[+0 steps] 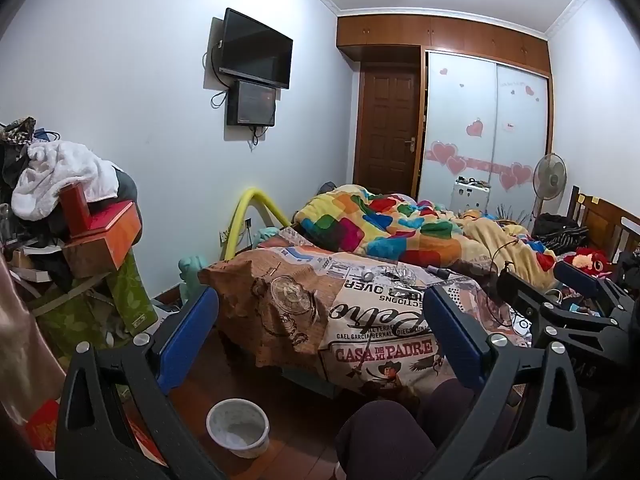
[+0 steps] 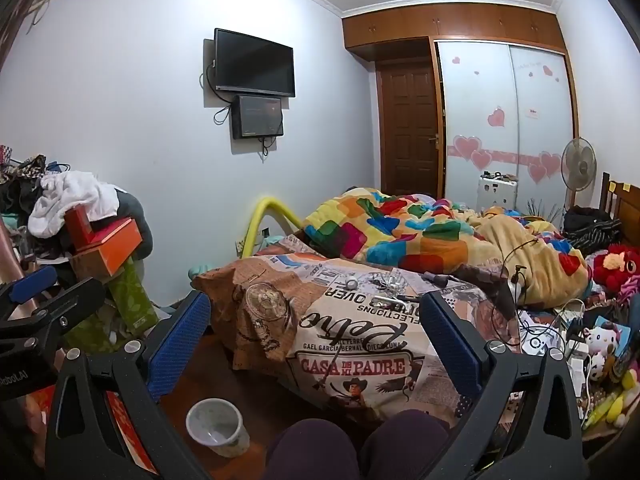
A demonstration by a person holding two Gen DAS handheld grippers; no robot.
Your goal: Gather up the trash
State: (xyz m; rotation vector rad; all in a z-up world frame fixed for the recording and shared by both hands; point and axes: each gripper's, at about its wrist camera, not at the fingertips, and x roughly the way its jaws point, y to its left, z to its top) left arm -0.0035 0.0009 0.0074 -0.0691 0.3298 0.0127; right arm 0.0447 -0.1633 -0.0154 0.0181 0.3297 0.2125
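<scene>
The left gripper (image 1: 320,344) and right gripper (image 2: 316,344) both gape wide, holding nothing, aimed at the bed (image 2: 360,344). Small scraps (image 2: 386,282) lie mid-bed; a white bin (image 2: 216,426) stands on the floor (image 2: 260,400) beside its near corner.

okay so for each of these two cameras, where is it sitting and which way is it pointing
Left wrist: on the left gripper, held low, facing the bed and far door; its open blue fingers, the person's knees and the right gripper show.
Right wrist: on the right gripper, facing the same way; the knees and left gripper show.
Shared: bed, TV, white bin on the floor.
</scene>
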